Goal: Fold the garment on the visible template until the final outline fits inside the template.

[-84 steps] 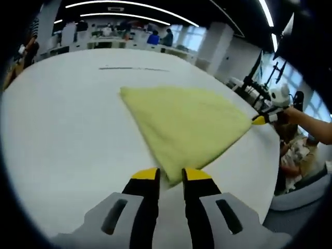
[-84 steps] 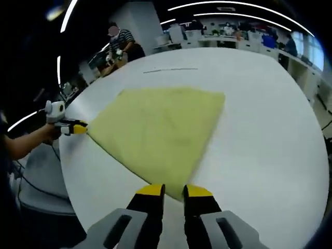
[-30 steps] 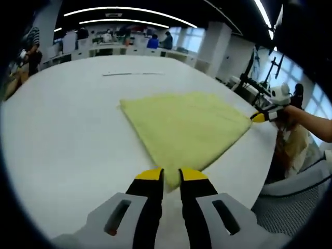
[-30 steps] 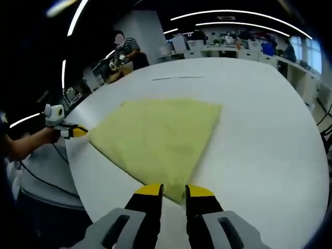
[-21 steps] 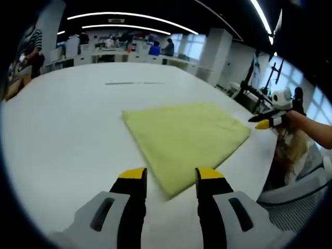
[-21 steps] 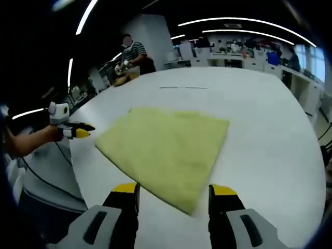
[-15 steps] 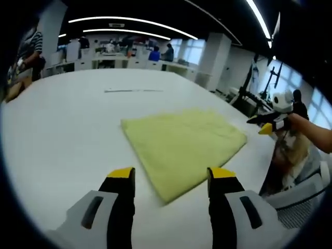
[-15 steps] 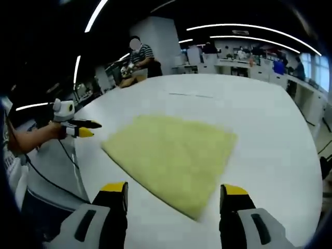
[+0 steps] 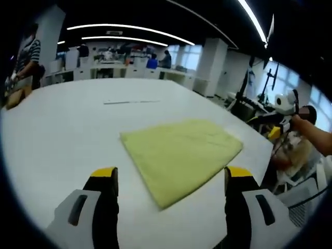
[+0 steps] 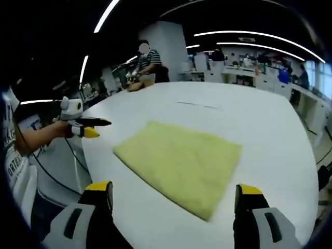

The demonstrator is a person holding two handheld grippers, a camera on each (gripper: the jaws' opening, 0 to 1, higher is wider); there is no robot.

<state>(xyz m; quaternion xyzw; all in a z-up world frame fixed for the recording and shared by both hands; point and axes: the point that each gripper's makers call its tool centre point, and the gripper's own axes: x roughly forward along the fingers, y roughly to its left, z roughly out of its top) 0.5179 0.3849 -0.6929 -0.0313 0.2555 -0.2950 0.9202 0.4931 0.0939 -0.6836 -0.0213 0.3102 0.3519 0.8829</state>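
Note:
A yellow-green cloth [image 9: 181, 153], folded into a flat four-sided shape, lies on the white table [image 9: 62, 124]. In the left gripper view my left gripper [image 9: 171, 175] hovers just short of the cloth's near corner, jaws spread wide and holding nothing. In the right gripper view the same cloth [image 10: 179, 163] lies ahead of my right gripper [image 10: 174, 189], also wide open with nothing in it. Each gripper shows in the other's view, held off the table's edge beside the cloth: the right gripper [image 9: 270, 126] and the left gripper [image 10: 89, 127], both with fingers apart.
A thin dark line [image 9: 130, 102] marks the table beyond the cloth, also seen as a line [image 10: 202, 105] in the right gripper view. The table's rounded edge [image 10: 98, 166] runs close to the cloth. People [image 10: 145, 65] and desks stand in the background.
Both grippers were shut on the cloth's near corners; they have opened, let go and drawn back. The cloth now lies flat on the table.

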